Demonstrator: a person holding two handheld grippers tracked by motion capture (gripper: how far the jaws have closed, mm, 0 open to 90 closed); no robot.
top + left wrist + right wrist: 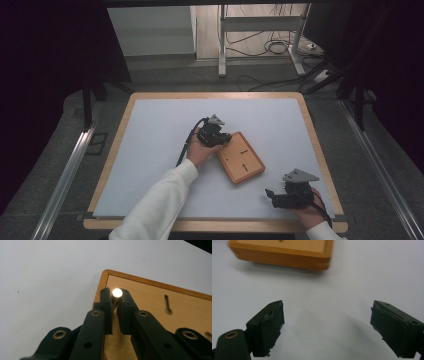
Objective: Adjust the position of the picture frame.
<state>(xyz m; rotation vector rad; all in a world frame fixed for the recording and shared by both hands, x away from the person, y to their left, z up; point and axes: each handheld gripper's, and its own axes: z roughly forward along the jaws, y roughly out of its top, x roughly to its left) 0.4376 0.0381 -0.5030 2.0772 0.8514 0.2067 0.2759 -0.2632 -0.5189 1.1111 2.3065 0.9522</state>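
Black jaws of my left gripper [114,305], item one: drawn in close on a thin brass-coloured pin [115,305] topped by a bright round head [117,292], which sits right between the jaw tips. Whether the pads truly pinch the shaft I cannot tell; only a narrow slit remains.

Item two, wooden board [241,157]: flat on the white table [150,150], long axis running diagonally away from me to the left. The pin stands at its far-left corner, upright, so any pull would go straight up along the shaft, by my judgement.

Item three, keyhole slot [167,305]: right of the jaws, on the board face.

Item four, my right gripper [274,196]: spread wide, empty, hovering near the table's front edge, apart from the board's near end [284,255]. Left hand [200,152] is the nearer.
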